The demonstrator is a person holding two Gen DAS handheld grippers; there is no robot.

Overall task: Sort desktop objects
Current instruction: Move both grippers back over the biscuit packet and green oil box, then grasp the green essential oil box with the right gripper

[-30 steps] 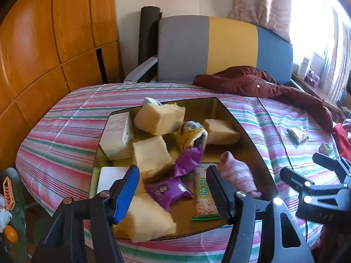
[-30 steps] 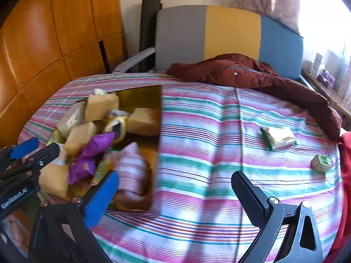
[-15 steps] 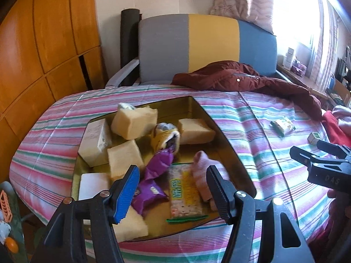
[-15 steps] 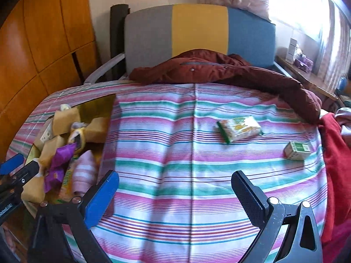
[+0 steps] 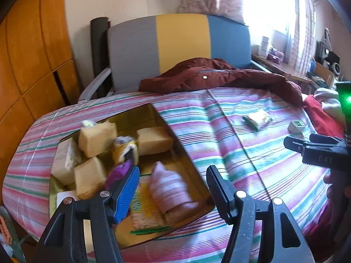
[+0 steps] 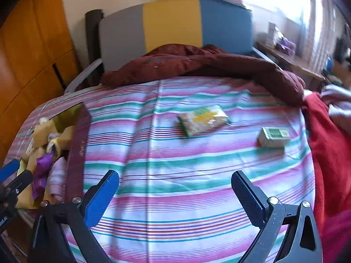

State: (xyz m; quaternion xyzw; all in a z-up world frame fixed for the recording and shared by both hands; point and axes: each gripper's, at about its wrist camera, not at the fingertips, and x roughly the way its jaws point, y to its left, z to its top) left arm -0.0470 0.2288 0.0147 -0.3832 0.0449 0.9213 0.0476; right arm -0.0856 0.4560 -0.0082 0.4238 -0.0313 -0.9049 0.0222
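A gold tray (image 5: 184,153) (image 6: 75,114) lies at the left of the striped table. It holds several tan blocks (image 5: 96,134), a purple packet (image 5: 119,173), a cracker packet (image 5: 144,210) and a rolled pink striped sock (image 5: 169,188). My left gripper (image 5: 173,188) hovers open over the tray's near right corner, nothing between its fingers. To the right on the cloth lie a green-and-yellow cracker packet (image 6: 203,119) (image 5: 257,119) and a small green-white box (image 6: 274,137) (image 5: 296,127). My right gripper (image 6: 175,197) (image 5: 316,149) stands open above bare cloth, short of both.
A dark red jacket (image 6: 197,63) lies across the table's far edge in front of a grey, yellow and blue chair (image 5: 182,43). Red cloth (image 6: 329,144) hangs over the right edge. Wooden cabinets (image 5: 33,65) stand at the left.
Both grippers have swung to the right across the table. The tray has slid toward the left of each view, and the packet and box have come nearer the right gripper. Both stay open.
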